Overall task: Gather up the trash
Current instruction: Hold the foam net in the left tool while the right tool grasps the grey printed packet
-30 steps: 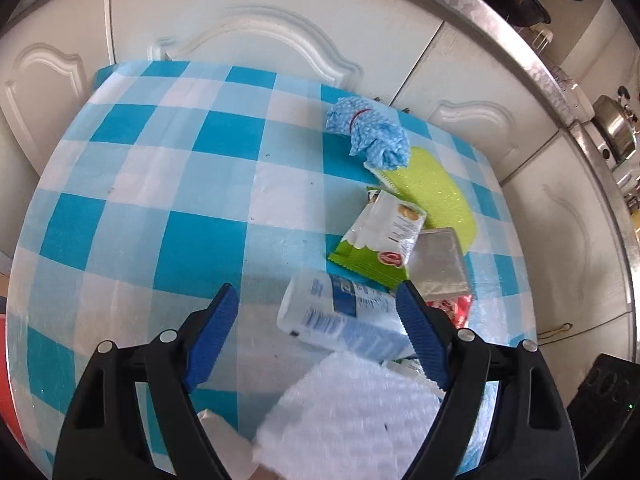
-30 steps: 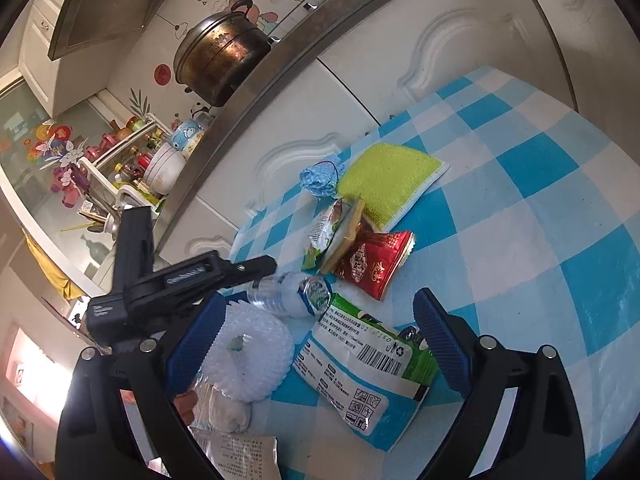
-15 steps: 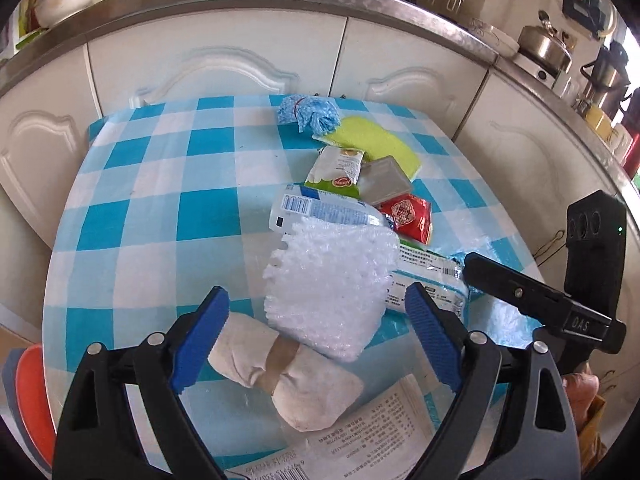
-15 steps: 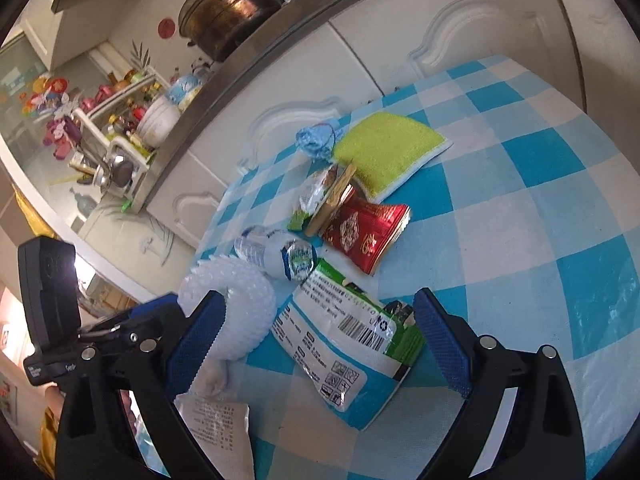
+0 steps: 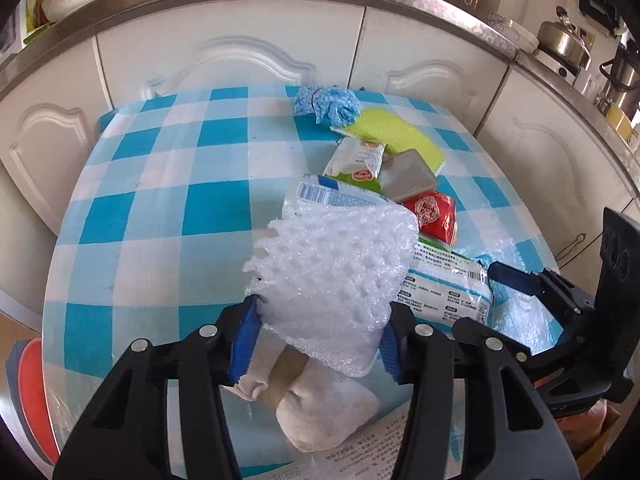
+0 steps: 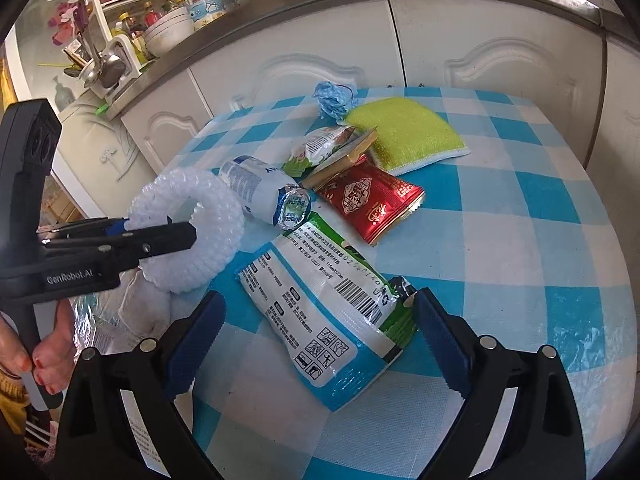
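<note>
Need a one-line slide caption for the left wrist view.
Left gripper clamps a white foam net above wrappers scattered on the checked tablecloth.

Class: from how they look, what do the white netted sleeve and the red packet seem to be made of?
White netted sleeve: seemingly soft foam plastic, matte and translucent, with an open mesh of puffy strands.
Red packet: probably metallised plastic film, since it is glossy, crinkled and printed, with a crimped gold edge.
</note>
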Demonstrator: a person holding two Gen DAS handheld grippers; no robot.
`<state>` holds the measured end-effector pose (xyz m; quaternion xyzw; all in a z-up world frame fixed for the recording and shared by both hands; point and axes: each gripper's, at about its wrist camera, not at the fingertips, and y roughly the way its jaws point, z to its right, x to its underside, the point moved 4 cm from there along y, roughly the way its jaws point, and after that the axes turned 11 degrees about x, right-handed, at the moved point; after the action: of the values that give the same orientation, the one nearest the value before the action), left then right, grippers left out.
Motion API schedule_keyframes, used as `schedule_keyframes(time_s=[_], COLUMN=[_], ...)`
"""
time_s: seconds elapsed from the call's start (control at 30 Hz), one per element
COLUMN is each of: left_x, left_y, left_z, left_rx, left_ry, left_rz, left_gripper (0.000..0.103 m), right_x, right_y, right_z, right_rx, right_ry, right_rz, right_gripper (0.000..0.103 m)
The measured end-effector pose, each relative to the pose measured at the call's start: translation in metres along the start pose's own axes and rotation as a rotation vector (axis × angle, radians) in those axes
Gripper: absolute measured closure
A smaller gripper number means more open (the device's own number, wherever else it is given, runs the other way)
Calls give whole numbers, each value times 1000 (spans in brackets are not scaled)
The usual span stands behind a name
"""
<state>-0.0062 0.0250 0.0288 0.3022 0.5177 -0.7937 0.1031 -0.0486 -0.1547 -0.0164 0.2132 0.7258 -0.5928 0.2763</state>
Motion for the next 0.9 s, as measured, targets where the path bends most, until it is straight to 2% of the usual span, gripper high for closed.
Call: schedule_keyframes(time_s=[0.13, 0.3, 0.4, 0.6, 0.77, 0.9], left_x=[-5, 3, 17, 53, 79, 96], left_y=[-34, -77, -94, -122, -140, -153], left_z=[0, -11, -24, -51, -68, -81], left_rx=[5, -1, -26, -56, -61, -49], left_ry=[-31, -97, -137, -213, -240, -256], left_rz=[72, 142, 154, 157, 149, 153], left_gripper=[51, 51, 51, 51, 51, 51], right_x=[-5, -14, -13, 9, 40, 51], right_y=[-8, -31, -33, -33, -38, -39], right_z=[2, -3, -19, -77, -128, -138], right_rx=[-17, -156, -228, -317, -299, -254], right_ry=[28, 81, 47, -149, -380, -429], right_rz=[44, 113, 97, 17, 0, -14], right_gripper=[9, 9, 9, 9, 9, 9])
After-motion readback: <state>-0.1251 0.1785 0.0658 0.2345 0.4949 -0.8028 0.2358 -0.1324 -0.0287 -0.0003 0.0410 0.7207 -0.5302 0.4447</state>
